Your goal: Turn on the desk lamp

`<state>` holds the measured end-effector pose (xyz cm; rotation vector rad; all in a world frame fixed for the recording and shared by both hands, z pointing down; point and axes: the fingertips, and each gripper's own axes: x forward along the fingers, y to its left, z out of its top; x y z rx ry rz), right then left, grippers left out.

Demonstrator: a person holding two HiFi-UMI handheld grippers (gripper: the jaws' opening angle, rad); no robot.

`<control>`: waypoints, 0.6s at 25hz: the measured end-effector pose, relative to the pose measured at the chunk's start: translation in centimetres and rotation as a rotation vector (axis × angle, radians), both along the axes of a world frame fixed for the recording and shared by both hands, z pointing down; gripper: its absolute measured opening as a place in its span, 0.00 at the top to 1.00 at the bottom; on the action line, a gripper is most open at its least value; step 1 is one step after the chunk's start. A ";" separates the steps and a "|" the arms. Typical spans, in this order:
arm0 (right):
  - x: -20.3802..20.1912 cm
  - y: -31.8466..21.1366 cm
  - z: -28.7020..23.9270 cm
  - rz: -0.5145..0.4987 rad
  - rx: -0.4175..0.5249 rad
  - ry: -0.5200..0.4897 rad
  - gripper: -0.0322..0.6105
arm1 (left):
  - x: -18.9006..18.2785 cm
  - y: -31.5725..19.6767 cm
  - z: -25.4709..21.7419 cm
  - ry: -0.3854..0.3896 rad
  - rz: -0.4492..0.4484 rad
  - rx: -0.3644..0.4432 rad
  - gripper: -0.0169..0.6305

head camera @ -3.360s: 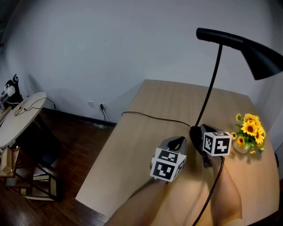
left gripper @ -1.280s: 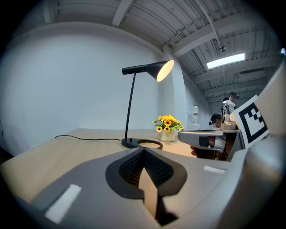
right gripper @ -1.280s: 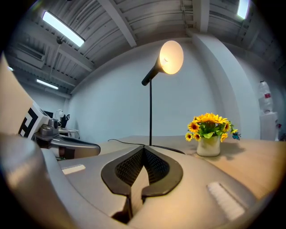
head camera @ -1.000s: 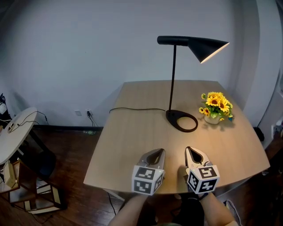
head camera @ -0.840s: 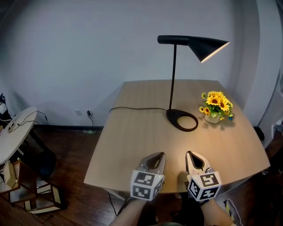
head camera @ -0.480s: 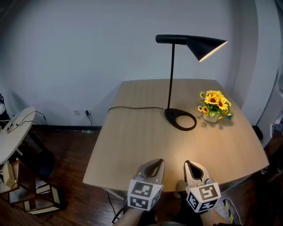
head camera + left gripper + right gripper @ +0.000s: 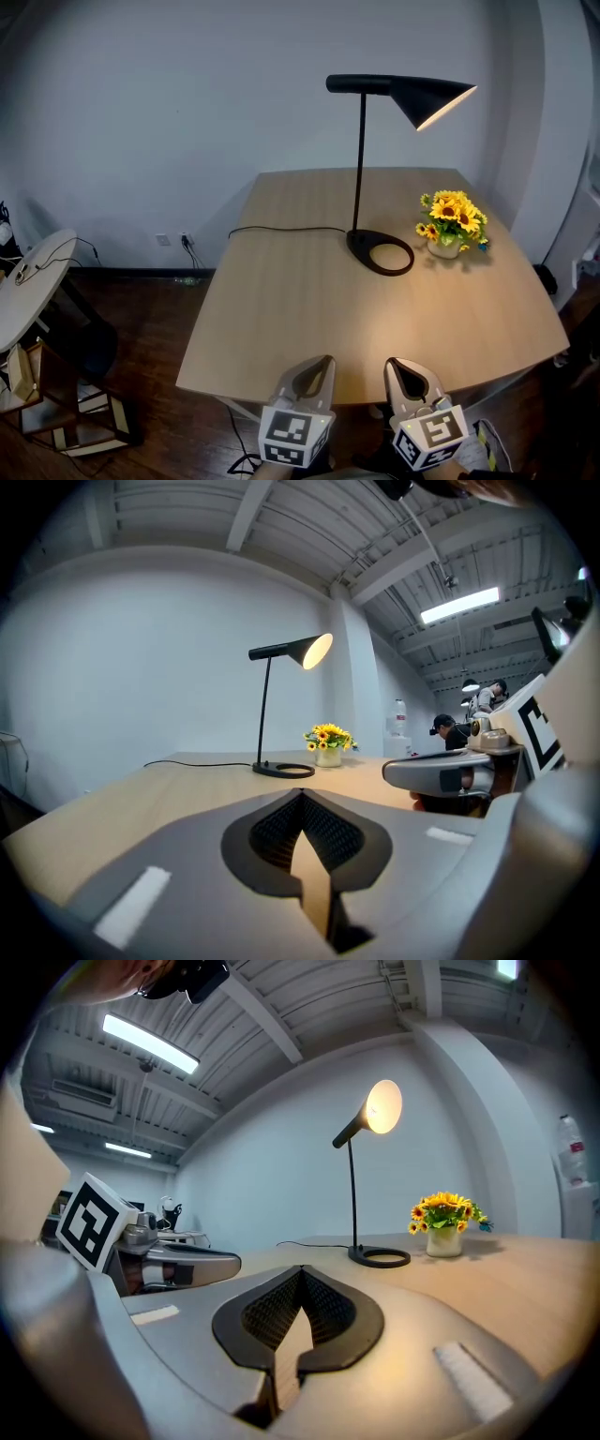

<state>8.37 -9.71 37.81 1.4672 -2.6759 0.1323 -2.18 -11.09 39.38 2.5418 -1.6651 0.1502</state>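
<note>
A black desk lamp [image 7: 359,159] stands on the far middle of the wooden table [image 7: 281,319], on a ring base [image 7: 380,253]. The inside of its cone shade [image 7: 427,98] glows; it also shines in the left gripper view [image 7: 314,649] and the right gripper view [image 7: 382,1107]. My left gripper [image 7: 317,361] and right gripper [image 7: 398,364] hang side by side at the table's near edge, well away from the lamp. Both are shut with nothing held: the left gripper [image 7: 301,794] and the right gripper [image 7: 301,1269] show their jaws meeting at the tips.
A small vase of sunflowers [image 7: 448,220] sits just right of the lamp base. The lamp's black cable [image 7: 281,230] runs left across the table and off its edge. A round side table [image 7: 28,281] stands on the dark floor at far left.
3.4 s ago the right gripper was at the lamp base and the shade looked dark; now the shade glows. Over the last second both grippers drew back toward the table's near edge.
</note>
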 end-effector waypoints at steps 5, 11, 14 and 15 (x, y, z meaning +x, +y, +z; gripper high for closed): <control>-0.3 0.6 -0.1 -0.004 0.006 0.009 0.95 | -0.1 0.7 -0.4 -0.004 -0.012 0.011 0.98; -0.5 1.9 -0.5 -0.017 0.019 0.014 0.95 | 0.7 2.4 -0.3 -0.021 0.006 0.011 0.98; -0.5 2.8 -0.4 -0.024 0.020 0.013 0.95 | 0.9 3.4 0.1 -0.025 0.009 0.014 0.98; -0.5 3.0 -0.4 -0.026 0.018 0.012 0.95 | 1.0 3.6 0.0 -0.025 0.013 0.016 0.98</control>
